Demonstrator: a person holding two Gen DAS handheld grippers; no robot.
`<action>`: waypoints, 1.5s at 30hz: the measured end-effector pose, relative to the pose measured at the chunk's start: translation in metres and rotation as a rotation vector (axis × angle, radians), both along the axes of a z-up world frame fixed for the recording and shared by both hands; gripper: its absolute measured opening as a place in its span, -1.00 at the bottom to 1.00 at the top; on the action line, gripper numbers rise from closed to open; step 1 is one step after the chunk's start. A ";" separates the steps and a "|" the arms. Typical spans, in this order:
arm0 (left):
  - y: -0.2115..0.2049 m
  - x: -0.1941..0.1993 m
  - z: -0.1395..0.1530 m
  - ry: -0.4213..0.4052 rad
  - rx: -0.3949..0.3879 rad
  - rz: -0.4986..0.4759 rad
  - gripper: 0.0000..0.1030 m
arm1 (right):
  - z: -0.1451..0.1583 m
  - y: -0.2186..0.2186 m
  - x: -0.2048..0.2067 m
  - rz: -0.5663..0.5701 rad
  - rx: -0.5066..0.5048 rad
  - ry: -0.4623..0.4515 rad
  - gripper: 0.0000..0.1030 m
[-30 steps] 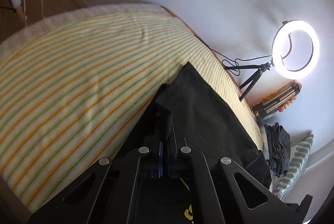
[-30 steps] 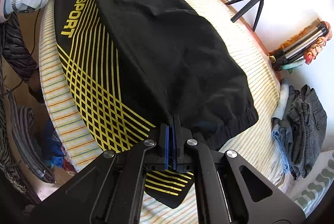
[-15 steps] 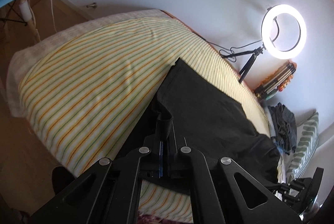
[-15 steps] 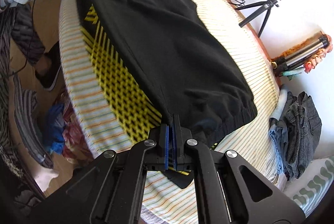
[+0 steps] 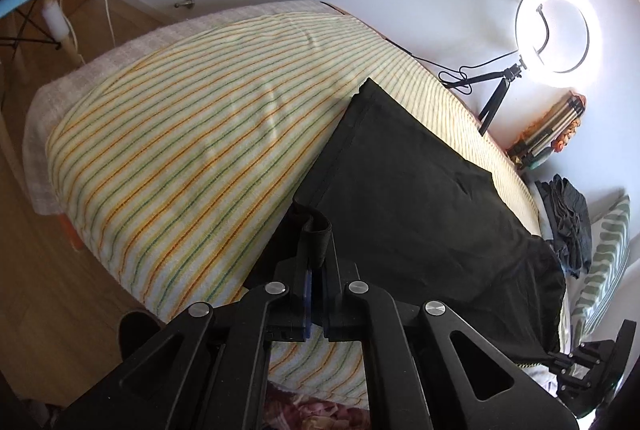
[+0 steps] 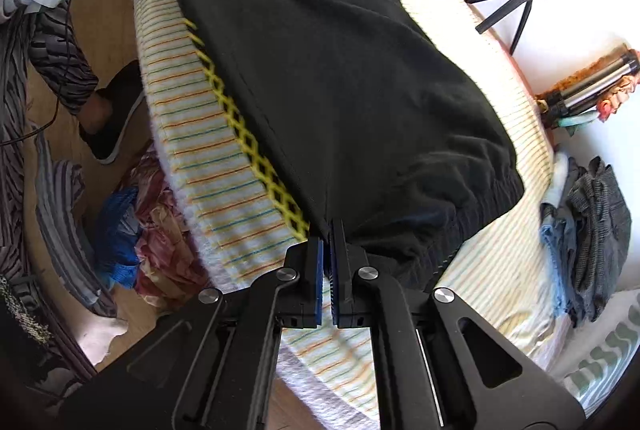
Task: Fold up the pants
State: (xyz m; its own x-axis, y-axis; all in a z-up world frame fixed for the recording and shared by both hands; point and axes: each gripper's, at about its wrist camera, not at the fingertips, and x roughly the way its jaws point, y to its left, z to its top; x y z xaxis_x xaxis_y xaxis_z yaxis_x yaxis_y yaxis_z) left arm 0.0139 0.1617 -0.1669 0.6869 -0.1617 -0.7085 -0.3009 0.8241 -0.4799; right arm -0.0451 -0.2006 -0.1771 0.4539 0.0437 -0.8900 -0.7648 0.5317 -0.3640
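Folding: pants (image 6: 340, 69) doubled lengthwise on the striped bed (image 5: 180, 149); I'm laying the top leg over the lower one
Left gripper (image 5: 316, 266): clenched on a hem corner
Right gripper (image 6: 327, 254): clamped on the waistband edge
Doing it well: I'd keep both ends taut and level; line the top edge over the yellow diamond strip (image 6: 256, 145) poking out, then let go of both together
Risk: cloth is near the bed edge; could slide off
Writing: none readable right now

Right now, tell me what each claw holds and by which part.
Both hold the black pants. The left claw pinches a cuff at the leg end; the right claw pinches the edge by the elastic waistband.
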 end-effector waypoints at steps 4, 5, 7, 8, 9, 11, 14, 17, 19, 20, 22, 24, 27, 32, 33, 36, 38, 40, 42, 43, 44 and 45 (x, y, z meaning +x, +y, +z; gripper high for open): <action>0.012 -0.002 0.003 0.020 -0.020 0.034 -0.70 | -0.009 0.002 0.000 -0.013 -0.015 0.024 -0.95; 0.016 -0.003 0.007 0.034 -0.009 0.060 -0.56 | -0.010 0.001 0.001 -0.018 -0.010 0.033 -0.94; 0.023 -0.006 0.014 0.026 -0.001 0.085 -0.55 | -0.007 -0.002 0.002 -0.037 0.010 0.037 -0.94; 0.027 -0.009 0.020 0.014 0.000 0.093 -0.55 | -0.004 -0.005 0.005 -0.056 0.028 0.048 -0.94; 0.029 -0.010 0.026 0.004 0.012 0.096 -0.55 | -0.001 -0.008 0.006 -0.071 0.051 0.065 -0.94; 0.030 -0.012 0.037 -0.025 0.039 0.089 -0.55 | 0.013 -0.017 0.007 -0.084 0.141 0.102 -0.90; 0.016 -0.006 0.060 -0.069 0.100 0.026 -0.55 | 0.039 -0.032 0.005 -0.123 0.280 0.098 -0.31; -0.006 0.006 0.074 -0.092 0.141 -0.052 -0.55 | 0.064 -0.053 0.012 -0.198 0.434 0.046 0.19; -0.027 0.017 0.080 -0.103 0.131 -0.141 -0.55 | 0.074 -0.065 0.018 -0.242 0.512 0.038 0.19; -0.041 0.023 0.081 -0.103 0.128 -0.194 -0.55 | 0.078 -0.074 0.023 -0.292 0.541 0.002 0.19; -0.068 0.035 0.082 -0.111 0.130 -0.276 -0.55 | 0.081 -0.089 0.038 -0.405 0.567 -0.052 0.19; -0.097 0.048 0.080 -0.105 0.117 -0.362 -0.55 | 0.079 -0.102 0.056 -0.498 0.615 -0.077 0.19; -0.143 0.065 0.070 -0.087 0.107 -0.495 -0.55 | 0.067 -0.123 0.091 -0.648 0.710 -0.050 0.19; -0.200 0.072 0.057 -0.068 0.127 -0.672 -0.55 | 0.044 -0.141 0.125 -0.793 0.789 0.042 0.21; -0.208 0.073 0.053 -0.065 0.132 -0.697 -0.55 | 0.042 -0.142 0.120 -0.798 0.801 0.066 0.21; -0.219 0.068 0.041 -0.036 0.133 -0.739 -0.55 | 0.041 -0.144 0.103 -0.807 0.831 0.116 0.20; -0.223 0.075 0.030 0.014 0.108 -0.757 -0.55 | 0.042 -0.144 0.084 -0.808 0.819 0.118 0.20; -0.222 0.078 0.023 0.044 0.100 -0.760 -0.55 | 0.040 -0.147 0.062 -0.820 0.820 0.139 0.15; -0.224 0.078 0.022 0.041 0.099 -0.760 -0.55 | 0.036 -0.147 0.047 -0.835 0.843 0.178 0.03; -0.226 0.078 0.023 0.040 0.102 -0.763 -0.55 | 0.034 -0.145 0.040 -0.840 0.849 0.191 0.02; -0.227 0.079 0.025 0.037 0.100 -0.766 -0.55 | 0.032 -0.144 0.036 -0.836 0.852 0.194 0.01; -0.227 0.079 0.026 0.034 0.100 -0.762 -0.55 | 0.030 -0.143 0.033 -0.828 0.849 0.201 0.01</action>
